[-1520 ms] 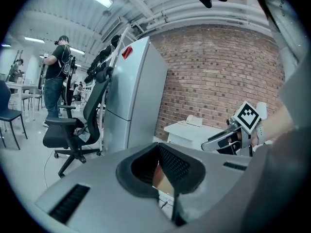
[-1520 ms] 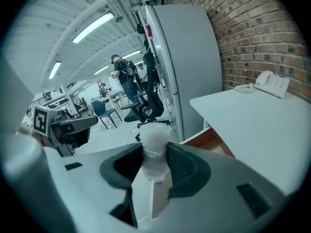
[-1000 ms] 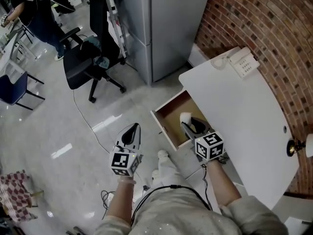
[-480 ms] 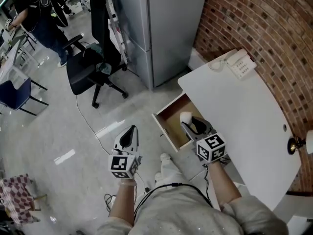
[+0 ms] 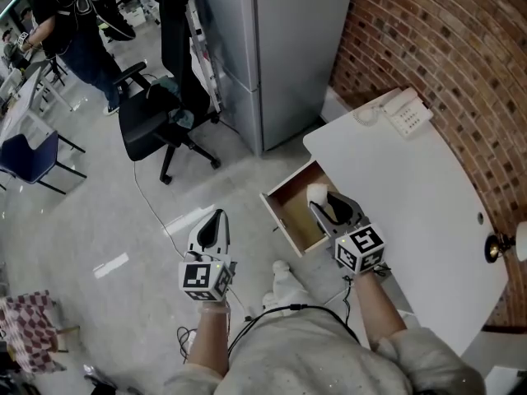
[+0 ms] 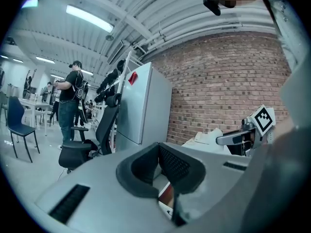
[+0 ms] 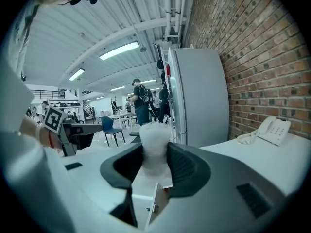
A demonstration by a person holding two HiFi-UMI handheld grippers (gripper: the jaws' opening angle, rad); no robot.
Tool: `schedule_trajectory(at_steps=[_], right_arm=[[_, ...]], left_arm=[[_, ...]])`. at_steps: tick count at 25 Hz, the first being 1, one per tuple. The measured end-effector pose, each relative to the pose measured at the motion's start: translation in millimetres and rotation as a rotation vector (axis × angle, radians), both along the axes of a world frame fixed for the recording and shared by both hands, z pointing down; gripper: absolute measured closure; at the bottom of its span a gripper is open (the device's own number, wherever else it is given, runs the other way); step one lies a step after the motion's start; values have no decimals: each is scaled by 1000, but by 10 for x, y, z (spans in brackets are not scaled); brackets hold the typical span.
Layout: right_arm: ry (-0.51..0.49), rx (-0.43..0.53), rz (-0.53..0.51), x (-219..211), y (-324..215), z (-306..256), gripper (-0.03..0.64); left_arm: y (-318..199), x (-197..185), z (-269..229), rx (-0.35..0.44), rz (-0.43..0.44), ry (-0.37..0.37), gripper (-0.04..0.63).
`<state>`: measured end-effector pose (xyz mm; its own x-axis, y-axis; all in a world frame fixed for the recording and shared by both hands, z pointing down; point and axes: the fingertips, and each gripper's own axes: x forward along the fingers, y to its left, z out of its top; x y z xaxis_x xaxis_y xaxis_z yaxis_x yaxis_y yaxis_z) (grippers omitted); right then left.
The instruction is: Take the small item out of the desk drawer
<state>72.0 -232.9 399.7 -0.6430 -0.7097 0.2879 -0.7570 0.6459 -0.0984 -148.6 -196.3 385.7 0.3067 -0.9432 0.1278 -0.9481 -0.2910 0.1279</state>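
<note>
- Right hand-held gripper [image 5: 323, 197] is clamping the small white item [image 5: 316, 192] btwn its pads, jaws fairly wide around it. Grip is looking the same as a sec ago, item barely shifting.
- Item is hovering over the open drawer [image 5: 290, 208], centre-right of frame, by the tabletop [image 5: 412, 196] edge. Pick prob. done; lift-out still remaining.
- Left hand-held gripper [image 5: 216, 222] is hanging lower left over the floor [image 5: 99, 220], jaws together, nothing in them.
- Phone [image 5: 409, 109] is sitting at the tabletop's far end. Office chair [image 5: 156, 113] & grey cabinet [image 5: 280, 48] are standing well apart, upper left, so nothing seems to be blocking the way out.
</note>
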Motion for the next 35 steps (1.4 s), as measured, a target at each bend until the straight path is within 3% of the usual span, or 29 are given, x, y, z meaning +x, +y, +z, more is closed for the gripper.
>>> schedule_trajectory(at_steps=[35], right_arm=[[-17,132,31,-131,-131,-521,456]], left_arm=[[-2,-564,-374,89,-81,-2,589]])
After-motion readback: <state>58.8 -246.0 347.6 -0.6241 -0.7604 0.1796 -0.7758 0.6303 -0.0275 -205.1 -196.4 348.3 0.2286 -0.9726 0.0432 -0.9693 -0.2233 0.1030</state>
